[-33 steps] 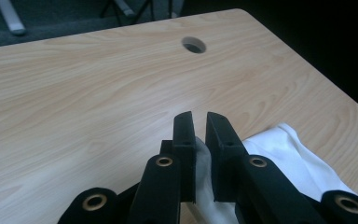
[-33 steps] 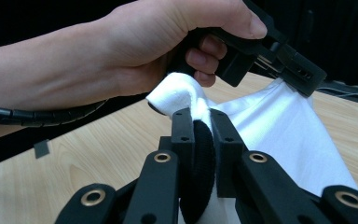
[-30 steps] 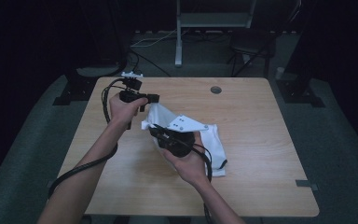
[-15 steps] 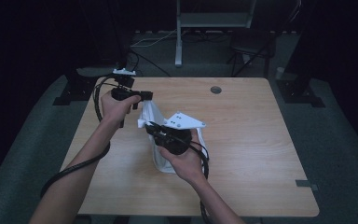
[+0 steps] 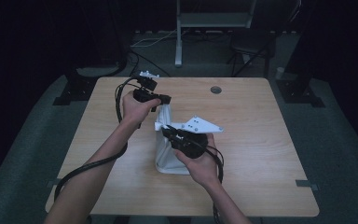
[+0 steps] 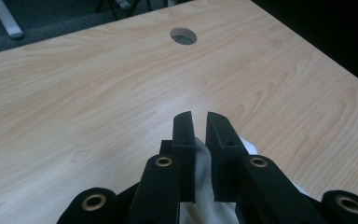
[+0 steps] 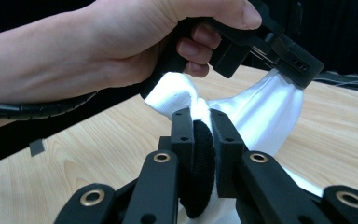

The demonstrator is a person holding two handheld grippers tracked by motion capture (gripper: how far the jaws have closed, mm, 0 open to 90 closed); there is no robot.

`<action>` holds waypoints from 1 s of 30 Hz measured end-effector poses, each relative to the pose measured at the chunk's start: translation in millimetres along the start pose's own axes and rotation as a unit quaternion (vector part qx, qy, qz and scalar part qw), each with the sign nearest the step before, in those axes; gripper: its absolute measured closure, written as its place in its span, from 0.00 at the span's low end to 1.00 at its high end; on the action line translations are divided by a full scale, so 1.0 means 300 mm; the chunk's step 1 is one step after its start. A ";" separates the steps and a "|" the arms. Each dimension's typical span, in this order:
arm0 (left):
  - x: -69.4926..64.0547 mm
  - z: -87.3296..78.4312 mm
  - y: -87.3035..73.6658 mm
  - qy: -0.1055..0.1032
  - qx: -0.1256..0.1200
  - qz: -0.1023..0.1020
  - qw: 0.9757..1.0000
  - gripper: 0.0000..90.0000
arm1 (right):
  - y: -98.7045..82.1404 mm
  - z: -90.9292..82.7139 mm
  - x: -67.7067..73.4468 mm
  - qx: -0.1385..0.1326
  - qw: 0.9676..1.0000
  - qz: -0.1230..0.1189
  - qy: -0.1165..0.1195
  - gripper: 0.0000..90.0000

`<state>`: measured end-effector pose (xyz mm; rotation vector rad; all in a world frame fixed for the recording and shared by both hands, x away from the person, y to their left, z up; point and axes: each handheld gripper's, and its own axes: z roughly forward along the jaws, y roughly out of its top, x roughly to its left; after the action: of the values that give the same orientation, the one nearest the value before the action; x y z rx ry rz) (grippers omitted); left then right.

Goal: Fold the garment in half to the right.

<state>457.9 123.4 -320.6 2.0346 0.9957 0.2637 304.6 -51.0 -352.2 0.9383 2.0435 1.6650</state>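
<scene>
A white cloth (image 5: 168, 156) hangs between both grippers above the wooden table (image 5: 261, 140), its lower part resting on the wood. My left gripper (image 5: 162, 101) is shut on the cloth's upper far corner; in the left gripper view white fabric (image 6: 203, 164) sits pinched between the jaws of that gripper (image 6: 200, 119). My right gripper (image 5: 167, 130) is shut on the near upper edge. In the right gripper view the right gripper (image 7: 200, 116) clamps a black band (image 7: 203, 161) along the white cloth (image 7: 261, 116), with the left gripper (image 7: 292, 63) and its hand (image 7: 121, 46) just beyond.
A round cable hole (image 5: 216, 89) lies in the table's far right part, also seen as the hole (image 6: 183, 36) ahead of the left jaws. Cables trail from both grippers. Dark floor, stand legs (image 5: 179, 51) and a chair base lie beyond the far edge.
Both hands have shifted left with the cloth. The cloth, earlier spread out to the right on the table, is now gathered into a narrower hanging shape under the grippers.
</scene>
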 end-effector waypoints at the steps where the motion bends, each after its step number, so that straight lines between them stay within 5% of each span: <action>1: -0.005 0.010 -0.003 -0.002 0.001 0.000 1.000 0.92 | -0.006 -0.005 -0.004 0.002 1.000 0.002 -0.002 0.91; 30: -0.082 0.150 -0.042 -0.022 0.032 0.016 0.999 0.91 | -0.127 -0.069 -0.057 0.033 0.999 0.016 -0.028 0.90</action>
<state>457.3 82.9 -354.6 2.1065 0.9553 0.2062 293.3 -81.3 -385.8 1.0336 2.0676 1.5774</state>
